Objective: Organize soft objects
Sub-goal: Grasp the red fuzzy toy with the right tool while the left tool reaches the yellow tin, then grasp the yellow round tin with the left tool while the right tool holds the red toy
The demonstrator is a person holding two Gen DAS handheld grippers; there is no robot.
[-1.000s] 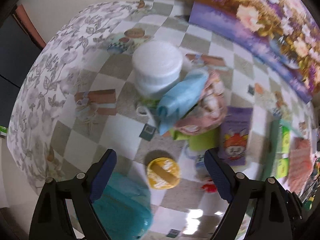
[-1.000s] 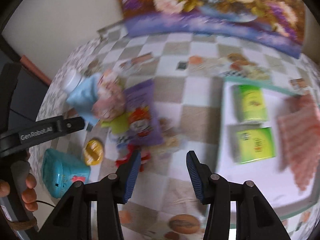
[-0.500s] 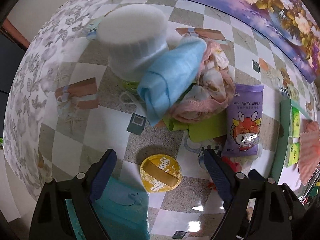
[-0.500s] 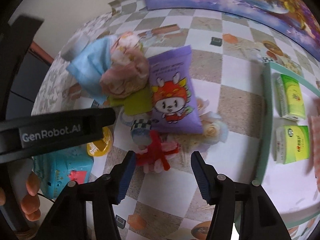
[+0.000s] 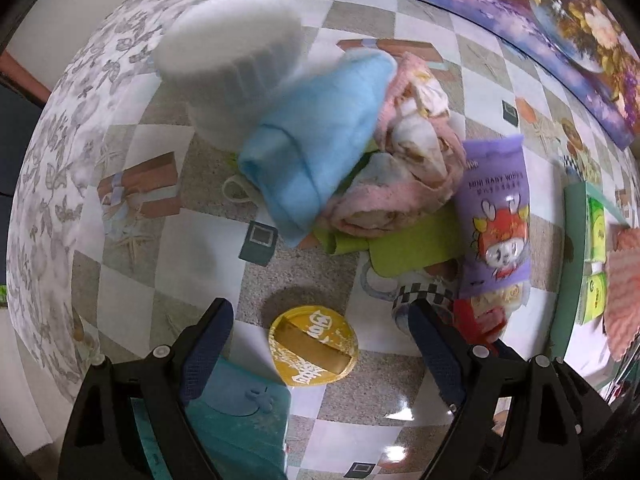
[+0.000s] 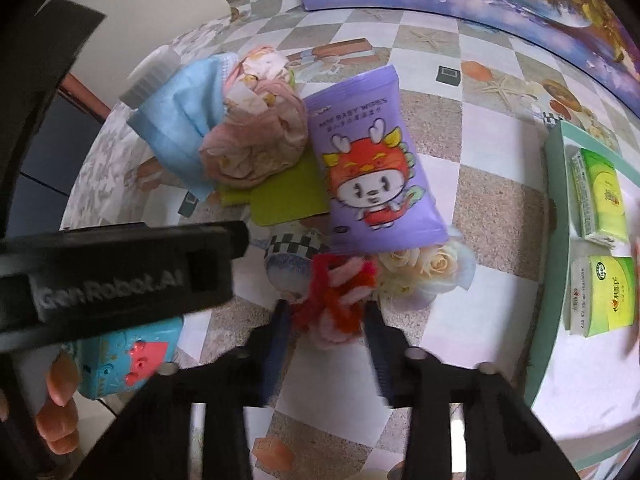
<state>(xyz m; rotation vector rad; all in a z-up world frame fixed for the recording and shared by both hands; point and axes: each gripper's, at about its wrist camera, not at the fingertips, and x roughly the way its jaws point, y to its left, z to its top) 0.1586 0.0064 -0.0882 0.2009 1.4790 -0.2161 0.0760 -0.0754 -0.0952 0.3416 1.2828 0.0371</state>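
Observation:
A heap of soft things lies on the checkered tablecloth: a light blue cloth (image 5: 316, 148), a pink rolled cloth (image 5: 404, 184), a green cloth (image 5: 404, 248) under them, a purple baby wipes pack (image 6: 372, 160), a cream fabric rose bunch (image 6: 424, 268) and a red-and-pink yarn toy (image 6: 340, 296). My right gripper (image 6: 326, 320) is open, its jaws on either side of the yarn toy. My left gripper (image 5: 320, 336) is open and empty above a yellow round lid (image 5: 314, 352).
A white-capped jar (image 5: 236, 60) stands behind the blue cloth. A teal box (image 5: 236, 420) sits by the left gripper. A green-rimmed tray (image 6: 548, 240) on the right holds two green tissue packs (image 6: 600, 196) and a pink knitted cloth (image 5: 624, 284). A floral picture (image 5: 520, 4) leans at the back.
Both grippers moved closer to the heap. The right gripper came down so its open jaws now flank the red-and-pink yarn toy. The left gripper stayed open over the yellow lid.

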